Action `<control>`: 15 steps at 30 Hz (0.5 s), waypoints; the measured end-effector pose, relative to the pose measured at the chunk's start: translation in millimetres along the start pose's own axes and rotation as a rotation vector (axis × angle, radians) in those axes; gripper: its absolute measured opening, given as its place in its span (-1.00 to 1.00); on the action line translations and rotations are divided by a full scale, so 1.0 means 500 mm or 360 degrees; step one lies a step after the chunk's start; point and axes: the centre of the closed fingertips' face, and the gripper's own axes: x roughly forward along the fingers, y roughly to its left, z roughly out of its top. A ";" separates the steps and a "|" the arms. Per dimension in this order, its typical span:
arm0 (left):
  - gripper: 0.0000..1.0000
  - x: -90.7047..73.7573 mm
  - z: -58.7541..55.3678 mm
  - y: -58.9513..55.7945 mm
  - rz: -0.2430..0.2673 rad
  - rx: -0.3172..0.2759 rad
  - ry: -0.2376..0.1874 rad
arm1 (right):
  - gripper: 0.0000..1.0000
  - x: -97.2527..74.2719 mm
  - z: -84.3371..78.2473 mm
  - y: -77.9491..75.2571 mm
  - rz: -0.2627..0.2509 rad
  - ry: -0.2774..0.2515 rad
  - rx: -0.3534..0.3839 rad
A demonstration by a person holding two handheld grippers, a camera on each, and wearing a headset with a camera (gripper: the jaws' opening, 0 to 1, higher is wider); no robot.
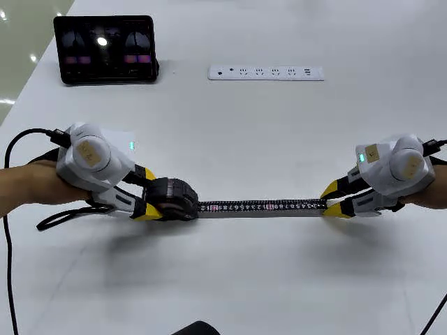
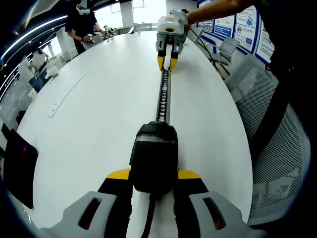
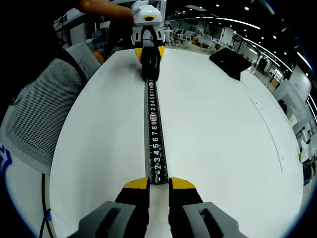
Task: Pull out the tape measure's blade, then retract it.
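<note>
The black tape measure case (image 1: 171, 199) lies on the white table, with my left gripper (image 1: 148, 193) shut on it; in the left gripper view the case (image 2: 154, 156) sits between the yellow-tipped fingers (image 2: 119, 174). Its black blade (image 1: 262, 206) with white numerals runs flat along the table to the right. My right gripper (image 1: 330, 199) is shut on the blade's end. In the right gripper view the blade (image 3: 155, 134) stretches from my right gripper (image 3: 158, 183) to the case (image 3: 150, 67), and the left gripper (image 3: 149, 51) holds that case at the far end.
A dark tablet (image 1: 105, 49) stands at the back left and a white power strip (image 1: 266, 72) lies at the back middle. A black cable (image 1: 8, 230) trails along the left edge. A mesh chair (image 2: 277, 144) stands beside the table.
</note>
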 end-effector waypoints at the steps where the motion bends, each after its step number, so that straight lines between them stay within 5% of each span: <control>1: -0.48 0.000 0.000 0.000 0.0000 0.0001 0.0003 | -0.78 0.001 0.001 0.000 -0.0001 0.0003 -0.0005; 15: -0.47 0.002 0.002 0.002 0.0016 0.0007 0.0054 | -0.72 -0.004 -0.003 -0.002 -0.0023 0.0058 -0.0048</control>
